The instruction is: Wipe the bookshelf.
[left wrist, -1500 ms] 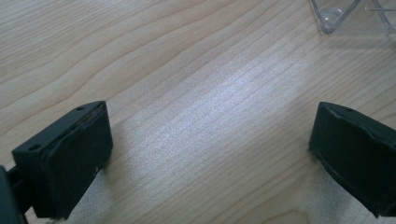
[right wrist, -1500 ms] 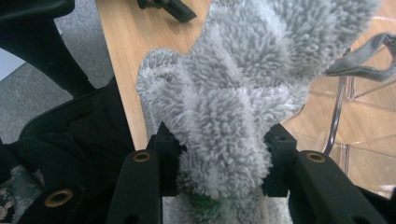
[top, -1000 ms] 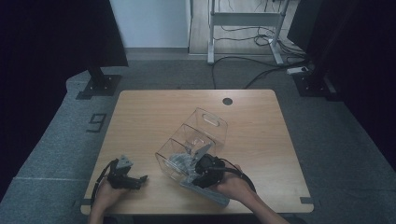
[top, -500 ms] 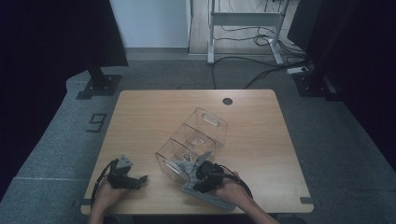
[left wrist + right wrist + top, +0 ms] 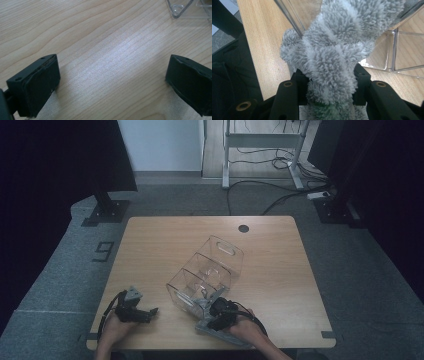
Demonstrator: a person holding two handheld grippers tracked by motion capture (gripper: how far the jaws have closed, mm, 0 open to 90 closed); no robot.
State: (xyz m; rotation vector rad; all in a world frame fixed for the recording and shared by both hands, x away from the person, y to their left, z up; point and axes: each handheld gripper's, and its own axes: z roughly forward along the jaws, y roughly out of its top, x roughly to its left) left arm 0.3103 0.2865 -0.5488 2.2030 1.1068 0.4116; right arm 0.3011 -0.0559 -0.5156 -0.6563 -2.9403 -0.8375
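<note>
— The right gripper (image 5: pixel 214 309) has come down since a moment ago. It was up against the near end of the clear plastic bin (image 5: pixel 207 272), and now it sits lower, close to the table's (image 5: pixel 165 240) front edge.

— What's it got?

— A fluffy grey cloth (image 5: pixel 332 50). In the right gripper view its jaws are pinching the bunched cloth from both sides, and the pile bulges out above them. The cloth reaches up against the bin's near wall.

— And the bin?

— Middle of the table, lying aslant with its handle cut-out end pointing away from the person. It has a divider inside.

— The other hand?

— The left gripper (image 5: pixel 134 309) has stayed put near the front left corner, well apart from the bin. In the left gripper view its jaws are spread wide over bare wood with nothing between them, and a corner of the bin (image 5: pixel 180 10) shows at the top.
</note>
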